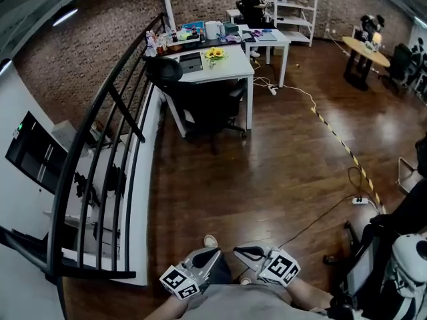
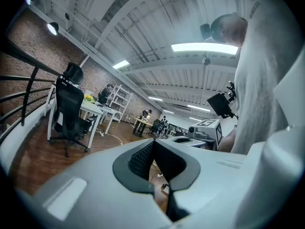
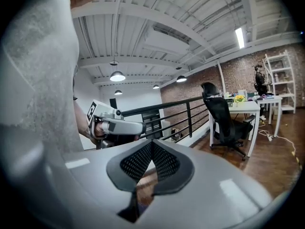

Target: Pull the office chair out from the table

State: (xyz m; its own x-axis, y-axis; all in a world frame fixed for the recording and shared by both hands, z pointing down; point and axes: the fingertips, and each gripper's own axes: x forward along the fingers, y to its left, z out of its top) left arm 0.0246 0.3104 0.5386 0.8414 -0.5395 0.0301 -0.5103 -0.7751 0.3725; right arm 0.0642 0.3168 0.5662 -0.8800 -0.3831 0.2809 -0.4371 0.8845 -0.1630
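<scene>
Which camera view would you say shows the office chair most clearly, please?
The right gripper view: the chair stands in side profile against the table. The left gripper view shows its back; the head view, a small dark shape.

**Grey Top, Pale Grey Grippers**

The person wears a light grey top (image 1: 248, 304) of a soft, slightly flecked fabric, and a pale shoe (image 1: 211, 241) shows below it. The left gripper (image 1: 215, 252) and the right gripper (image 1: 238, 251) are built alike, with smooth, pale grey moulded shells that narrow toward the front. Dark grey pads (image 3: 135, 162) with a fine mesh texture line the jaws. Each gripper carries a cube (image 1: 180, 282) faced with black-and-white square markers.
</scene>
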